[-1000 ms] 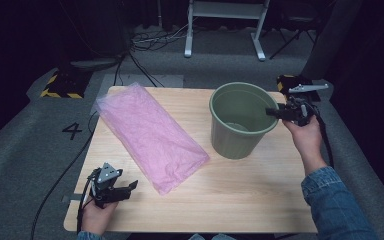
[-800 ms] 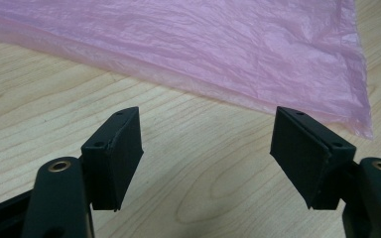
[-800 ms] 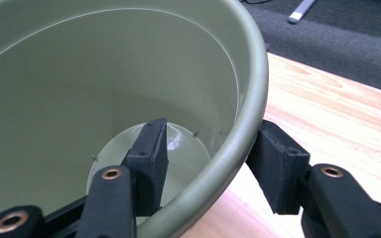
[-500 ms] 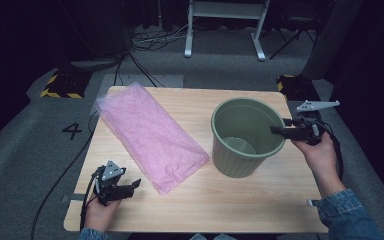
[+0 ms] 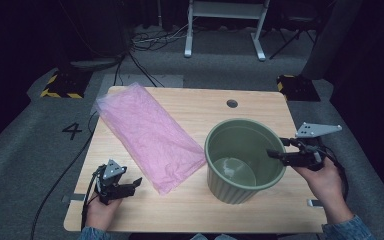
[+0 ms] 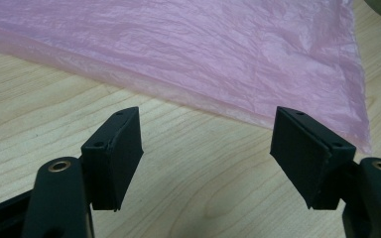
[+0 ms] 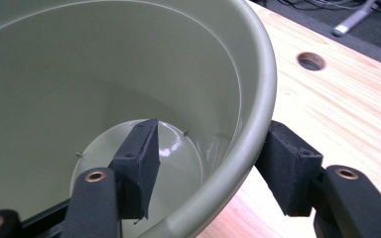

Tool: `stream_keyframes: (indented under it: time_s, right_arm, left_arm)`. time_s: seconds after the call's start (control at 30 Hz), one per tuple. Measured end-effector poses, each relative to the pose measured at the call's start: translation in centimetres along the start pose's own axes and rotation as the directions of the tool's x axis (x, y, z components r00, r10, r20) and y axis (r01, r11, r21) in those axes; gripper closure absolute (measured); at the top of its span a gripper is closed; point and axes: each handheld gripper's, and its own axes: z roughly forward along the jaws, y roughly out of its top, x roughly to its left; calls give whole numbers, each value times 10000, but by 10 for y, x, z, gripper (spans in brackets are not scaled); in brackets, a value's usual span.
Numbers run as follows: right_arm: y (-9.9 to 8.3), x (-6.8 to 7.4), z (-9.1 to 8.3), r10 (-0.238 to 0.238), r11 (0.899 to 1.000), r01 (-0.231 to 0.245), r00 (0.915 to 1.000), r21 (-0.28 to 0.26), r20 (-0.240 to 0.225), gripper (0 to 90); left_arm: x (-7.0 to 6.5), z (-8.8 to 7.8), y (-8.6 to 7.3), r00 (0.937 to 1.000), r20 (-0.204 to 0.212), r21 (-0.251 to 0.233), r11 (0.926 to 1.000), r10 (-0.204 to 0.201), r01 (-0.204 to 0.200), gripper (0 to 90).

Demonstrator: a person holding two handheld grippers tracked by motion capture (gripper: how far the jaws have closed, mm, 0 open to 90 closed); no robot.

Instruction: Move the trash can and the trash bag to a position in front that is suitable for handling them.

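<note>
A green plastic bucket stands upright and empty on the right half of the wooden table. My right gripper straddles its right rim: one jaw is inside the bucket and the other outside. The jaws have just been opening, and the inner pad stands off the wall. A flat pink plastic bag lies diagonally on the left half. My left gripper rests open near the front left edge, its jaws facing the near edge of the bag with bare wood between them.
A round hole is cut in the tabletop behind the bucket. Grey carpet with cables, a white metal stand and yellow-black marked blocks surround the table. A taped number four marks the floor at the left.
The bucket has slid from the back right toward the table's near edge, with my right gripper on its rim. The right jaws have spread wider. The left gripper has stayed put.
</note>
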Motion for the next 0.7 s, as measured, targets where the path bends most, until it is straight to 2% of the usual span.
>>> stream_keyframes:
  time_s: [0.17,0.2,0.53,0.7]
  right_arm:
    - [-1,19,2,-458,9989,459,9989,-79,115,427]
    - [0,27,4,-646,9979,647,9977,-61,199,420]
    - [3,51,14,-380,9979,364,9988,-541,-296,413]
    - [7,62,18,-620,9972,603,9973,-441,-386,399]
  left_arm:
    - [0,1,0,10000,15,67,10000,4,-4,282]
    - [0,1,0,10000,15,72,10000,7,-7,282]
    - [1,0,-1,10000,2,64,10000,-34,34,282]
    - [2,0,-2,10000,7,96,9999,-94,94,282]
